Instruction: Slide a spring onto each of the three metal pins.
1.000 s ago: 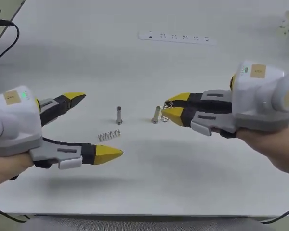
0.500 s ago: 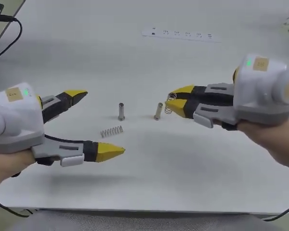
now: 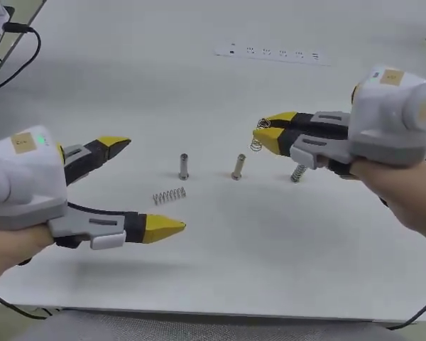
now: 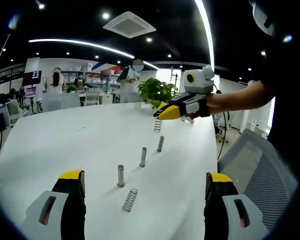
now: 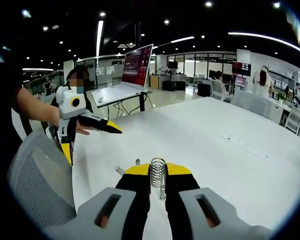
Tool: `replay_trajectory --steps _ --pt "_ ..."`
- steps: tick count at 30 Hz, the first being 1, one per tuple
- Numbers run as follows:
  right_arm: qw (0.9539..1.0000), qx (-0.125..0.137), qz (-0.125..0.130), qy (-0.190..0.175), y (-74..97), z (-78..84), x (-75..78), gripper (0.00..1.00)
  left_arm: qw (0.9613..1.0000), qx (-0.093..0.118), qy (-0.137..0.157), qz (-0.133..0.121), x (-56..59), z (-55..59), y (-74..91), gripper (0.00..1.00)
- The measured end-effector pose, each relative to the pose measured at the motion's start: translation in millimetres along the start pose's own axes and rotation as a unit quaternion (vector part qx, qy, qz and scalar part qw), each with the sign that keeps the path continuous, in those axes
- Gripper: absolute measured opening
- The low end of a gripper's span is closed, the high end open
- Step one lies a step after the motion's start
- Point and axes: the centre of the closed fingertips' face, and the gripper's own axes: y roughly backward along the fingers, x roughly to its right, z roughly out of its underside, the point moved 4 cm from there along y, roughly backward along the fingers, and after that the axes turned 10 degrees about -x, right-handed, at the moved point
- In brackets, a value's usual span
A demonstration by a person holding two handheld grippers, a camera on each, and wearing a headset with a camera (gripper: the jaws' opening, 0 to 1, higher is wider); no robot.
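Observation:
Three small metal pins stand in a row on the white table: the left pin (image 3: 184, 166), the middle pin (image 3: 238, 166), and the right pin (image 3: 297, 173), which wears a spring. A loose spring (image 3: 169, 195) lies in front of the left pin. My right gripper (image 3: 260, 133) is shut on another spring (image 3: 256, 144), held above and to the right of the middle pin. In the right gripper view the held spring (image 5: 158, 170) stands upright between the jaws of the right gripper (image 5: 158, 181), over a pin (image 5: 162, 192). My left gripper (image 3: 148, 185) hangs open, apart from the loose spring (image 4: 130, 199).
A white power strip (image 3: 273, 54) lies at the back of the table. A black cable (image 3: 18, 53) loops at the far left. The table's front edge runs just below my hands. People and desks stand far off in the room.
My right gripper has risen up and to the right with its spring, away from the middle pin, which uncovers the right pin with its spring. The left gripper has stayed open in place.

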Motion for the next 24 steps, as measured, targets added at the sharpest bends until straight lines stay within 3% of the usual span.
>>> replay_trajectory --steps 7,16,24 --pt "0.9998 0.002 -0.005 -0.021 -8.9 2.7 3.2 0.08 1.0 0.0 -0.001 -0.004 -2.7 -0.5 2.5 0.98" --pt "0.9998 0.014 -0.013 -0.006 -17.4 4.6 3.5 0.08 1.0 -0.001 0.002 -0.009 -4.9 1.0 3.9 0.98" --pt "0.9998 -0.001 -0.016 -0.008 -26.3 11.3 6.6 0.08 0.9999 -0.008 0.001 -0.008 -4.6 4.5 2.4 0.98"
